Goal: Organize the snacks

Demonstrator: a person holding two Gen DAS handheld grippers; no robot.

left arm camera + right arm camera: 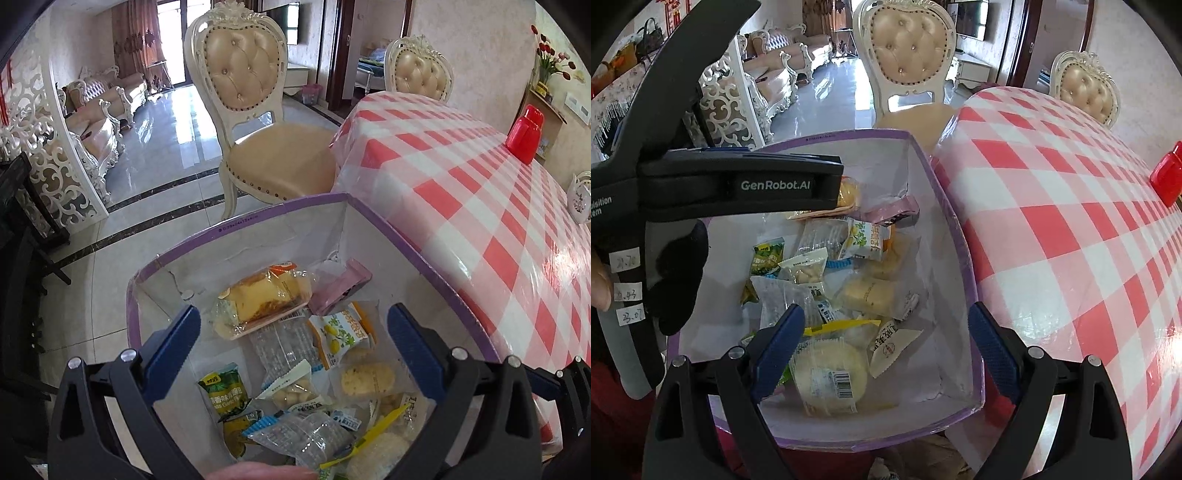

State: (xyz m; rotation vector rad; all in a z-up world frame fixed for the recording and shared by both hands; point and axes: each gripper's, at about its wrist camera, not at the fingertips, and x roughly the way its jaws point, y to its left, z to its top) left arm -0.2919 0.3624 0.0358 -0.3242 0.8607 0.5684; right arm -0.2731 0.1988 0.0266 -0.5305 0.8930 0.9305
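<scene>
The right gripper hangs with fingers spread above the snack-filled box, beside the checkered surface.

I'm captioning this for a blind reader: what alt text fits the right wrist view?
An open tool hangs over a purple-edged box of wrapped snacks, a round cake nearest. The other tool crosses the upper left; a red-checked table lies right.
</scene>
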